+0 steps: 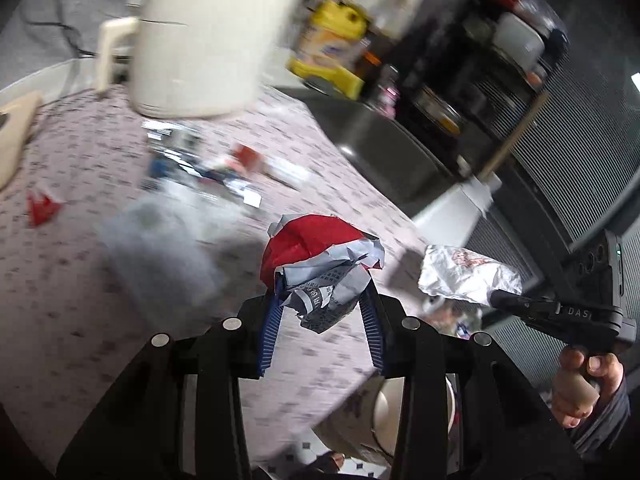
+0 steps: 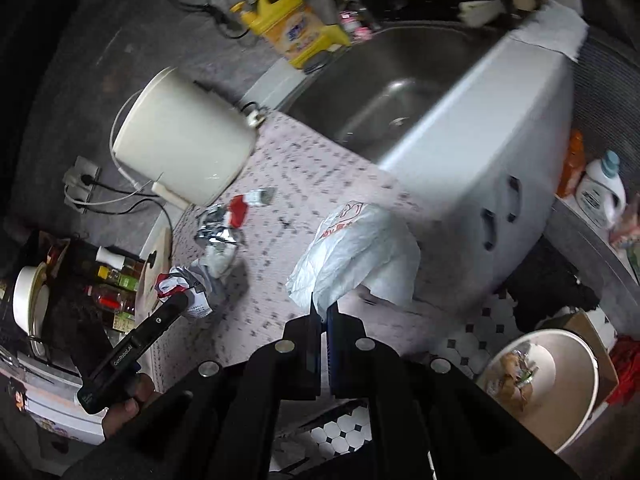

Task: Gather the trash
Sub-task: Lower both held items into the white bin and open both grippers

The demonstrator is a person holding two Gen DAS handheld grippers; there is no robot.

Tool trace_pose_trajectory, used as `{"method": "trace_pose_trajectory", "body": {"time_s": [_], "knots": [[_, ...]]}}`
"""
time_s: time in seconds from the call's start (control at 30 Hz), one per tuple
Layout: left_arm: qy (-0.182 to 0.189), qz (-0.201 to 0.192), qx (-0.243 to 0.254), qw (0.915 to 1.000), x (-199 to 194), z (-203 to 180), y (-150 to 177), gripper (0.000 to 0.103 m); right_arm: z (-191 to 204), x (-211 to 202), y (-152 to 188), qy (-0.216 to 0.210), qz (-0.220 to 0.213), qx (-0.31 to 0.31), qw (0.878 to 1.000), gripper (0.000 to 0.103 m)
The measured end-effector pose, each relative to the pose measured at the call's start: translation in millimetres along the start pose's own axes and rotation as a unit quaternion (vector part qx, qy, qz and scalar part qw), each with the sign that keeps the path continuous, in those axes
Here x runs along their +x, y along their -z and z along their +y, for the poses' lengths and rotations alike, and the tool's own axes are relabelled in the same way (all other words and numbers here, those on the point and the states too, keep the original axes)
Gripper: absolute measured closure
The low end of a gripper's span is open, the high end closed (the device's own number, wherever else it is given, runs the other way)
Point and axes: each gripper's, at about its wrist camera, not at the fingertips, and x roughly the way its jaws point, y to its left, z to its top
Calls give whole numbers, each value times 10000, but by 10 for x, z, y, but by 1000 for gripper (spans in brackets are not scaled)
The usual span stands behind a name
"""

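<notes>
Both wrist views look down close over the shared patterned countertop [image 1: 80,280]

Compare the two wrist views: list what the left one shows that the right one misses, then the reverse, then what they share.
Left wrist only: the red scrap lying apart near the wooden board.

Right wrist only: the trash bin on the tiled floor, the sink basin seen inside, and the white bottle.

Both: the left gripper shut on the crumpled wrapper, the right gripper shut on the plastic bag, the white kettle, the yellow jug, and the foil scraps.
</notes>
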Motion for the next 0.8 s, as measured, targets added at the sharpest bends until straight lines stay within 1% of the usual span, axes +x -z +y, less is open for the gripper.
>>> {"method": "trace_pose_trajectory", "body": {"time_s": [0.2,0.3,0.53,0.7,0.8], "knots": [[258,422,362,9981,334,-554,223,65,-626,-263,216,289,42,448,9986,100],[325,617,435,9966,478,-751,322,65,-903,-349,355,420,106,666,9968,100],[342,1037,607,9922,741,-1076,609,65,-1617,-424,822,661,510,1342,9874,100],[373,1311,710,9881,927,-1281,845,65,-1982,-421,1115,829,759,1655,9798,100],[405,1391,714,9869,998,-1401,957,65,-2179,-350,1280,862,964,1772,9756,100]]}}
